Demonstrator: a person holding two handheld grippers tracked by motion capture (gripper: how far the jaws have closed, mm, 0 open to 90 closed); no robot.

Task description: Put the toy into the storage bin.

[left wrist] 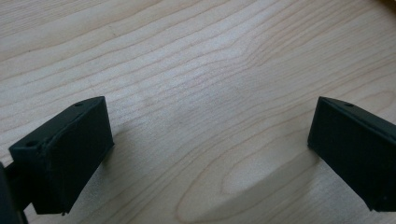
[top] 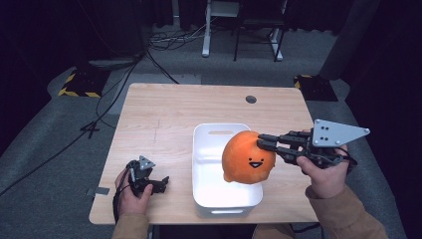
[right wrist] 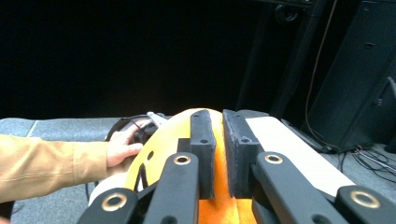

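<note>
At the lower left of the high view my left gripper [top: 160, 183] rests on the pale wooden table [top: 159, 114], jaws spread wide with nothing between them; in the left gripper view only bare wood grain [left wrist: 196, 93] lies between the two black pads.

Moving right, the white rectangular plastic bin [top: 206, 169] sits at the centre of the frame, near the table's front edge. What I can see of its floor is bare.

Just right of centre, the round orange plush toy with a stitched smiling face [top: 248, 158] hangs above the bin's right half, carried off the table. My right gripper [top: 262, 141] comes in from the right and is clamped on a fold of the plush near its top; in the right gripper view the pads [right wrist: 203, 140] pinch a thin ridge of orange fabric.

I judge the pick done and the carry nearly finished: what remains is lowering the toy into the bin and letting go.
</note>
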